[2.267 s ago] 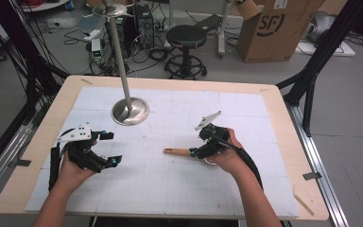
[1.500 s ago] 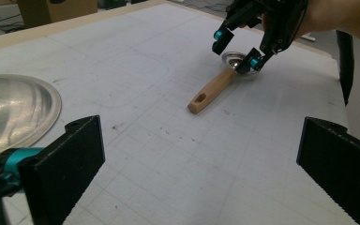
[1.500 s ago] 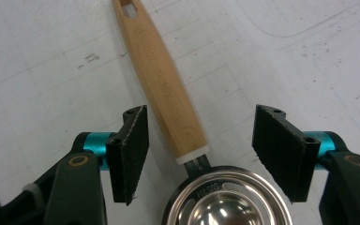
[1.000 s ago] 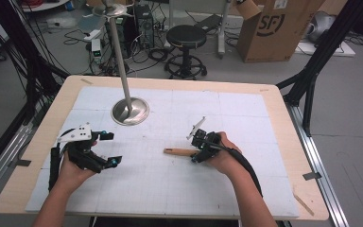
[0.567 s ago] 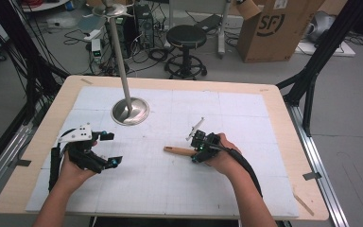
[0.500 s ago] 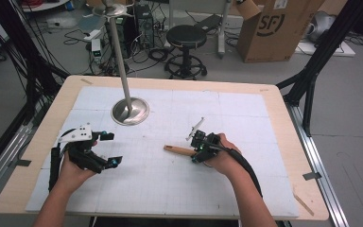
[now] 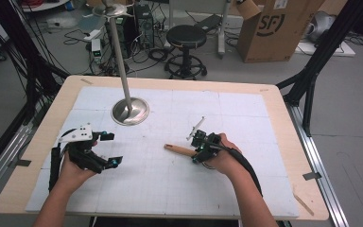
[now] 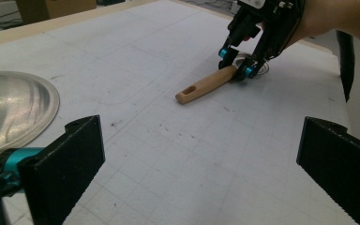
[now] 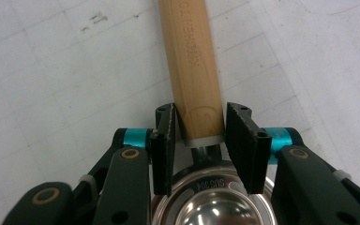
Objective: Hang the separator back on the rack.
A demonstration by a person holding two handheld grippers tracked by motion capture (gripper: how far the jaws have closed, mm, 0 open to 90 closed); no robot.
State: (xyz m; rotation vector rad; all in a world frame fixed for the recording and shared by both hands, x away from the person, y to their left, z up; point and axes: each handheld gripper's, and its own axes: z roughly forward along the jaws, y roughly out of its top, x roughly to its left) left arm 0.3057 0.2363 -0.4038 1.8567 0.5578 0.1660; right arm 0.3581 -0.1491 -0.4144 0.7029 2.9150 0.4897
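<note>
Right gripper view: my right gripper (image 9: 200, 129) has its jaws closing around the ladle's wooden handle (image 9: 193, 70), flat on the table (image 7: 283, 123) right of centre. Not lifted yet. Left gripper (image 7: 108, 149) open, idle.

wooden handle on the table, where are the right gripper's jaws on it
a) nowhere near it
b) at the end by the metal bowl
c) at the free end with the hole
b: in the right gripper view the right gripper has its jaws on either side of the wooden handle just where it meets the metal bowl.
</note>
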